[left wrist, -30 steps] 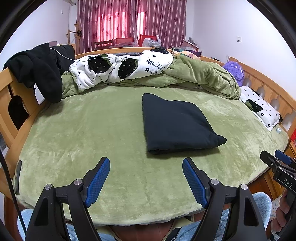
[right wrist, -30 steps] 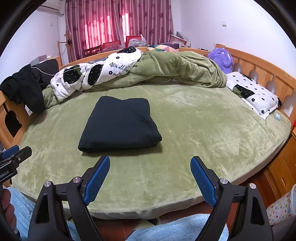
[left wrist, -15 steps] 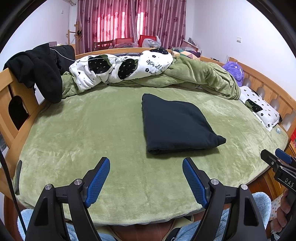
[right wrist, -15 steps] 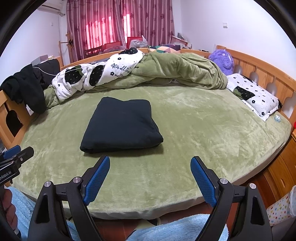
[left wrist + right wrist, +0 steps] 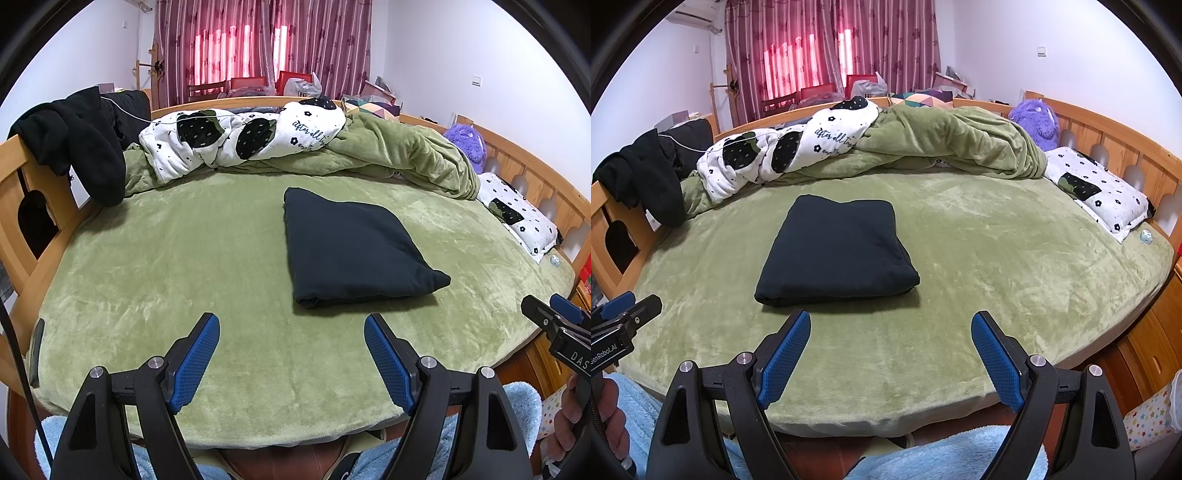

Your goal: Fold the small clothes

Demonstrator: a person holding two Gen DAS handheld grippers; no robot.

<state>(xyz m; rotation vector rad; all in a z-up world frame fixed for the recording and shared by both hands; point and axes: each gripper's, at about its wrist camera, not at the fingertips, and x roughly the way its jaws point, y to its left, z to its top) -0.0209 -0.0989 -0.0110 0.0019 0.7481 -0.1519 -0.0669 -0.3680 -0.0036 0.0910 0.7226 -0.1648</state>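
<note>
A dark navy garment (image 5: 347,247) lies folded into a neat rectangle on the green bed cover (image 5: 184,258); it also shows in the right wrist view (image 5: 838,251). My left gripper (image 5: 291,325) is open and empty, held at the bed's near edge, short of the garment's front fold. My right gripper (image 5: 891,323) is open and empty, also at the near edge, just in front of the garment. Each gripper shows at the edge of the other's view: the right gripper (image 5: 554,321), the left gripper (image 5: 624,314).
A rumpled green duvet (image 5: 388,155) and a white patterned quilt (image 5: 240,136) lie along the back. Black clothes (image 5: 74,136) hang over the wooden frame on the left. A patterned pillow (image 5: 1100,192) and a purple plush toy (image 5: 1034,118) sit at the right rail.
The right wrist view has tilted slightly, so the bed and garment sit a little lower in it. The left gripper and the garment have not moved.
</note>
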